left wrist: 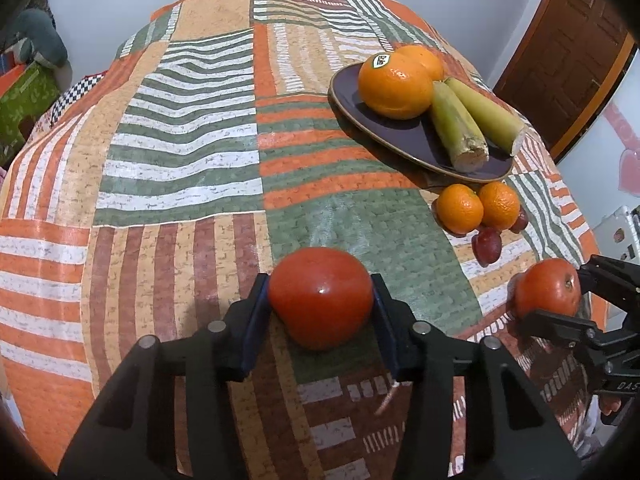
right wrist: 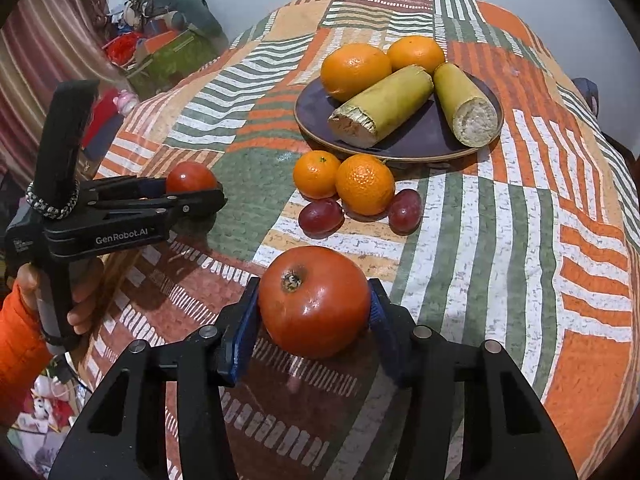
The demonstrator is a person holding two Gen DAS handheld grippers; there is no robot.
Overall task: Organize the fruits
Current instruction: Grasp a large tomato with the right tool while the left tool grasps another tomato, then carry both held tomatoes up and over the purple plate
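Left gripper (left wrist: pixel 320 300), level at lower centre of its view, clamps a smooth red tomato (left wrist: pixel 320 298). Right gripper (right wrist: pixel 314 304), lower centre, clamps a stem-scarred tomato (right wrist: pixel 314 300).

I'm working in a lived-in home, patchwork tablecloth (left wrist: pixel 180 152) filling the frame, brown wooden door (left wrist: pixel 568 60) at upper right, heap of household clutter (right wrist: pixel 160 36) against the wall at upper left
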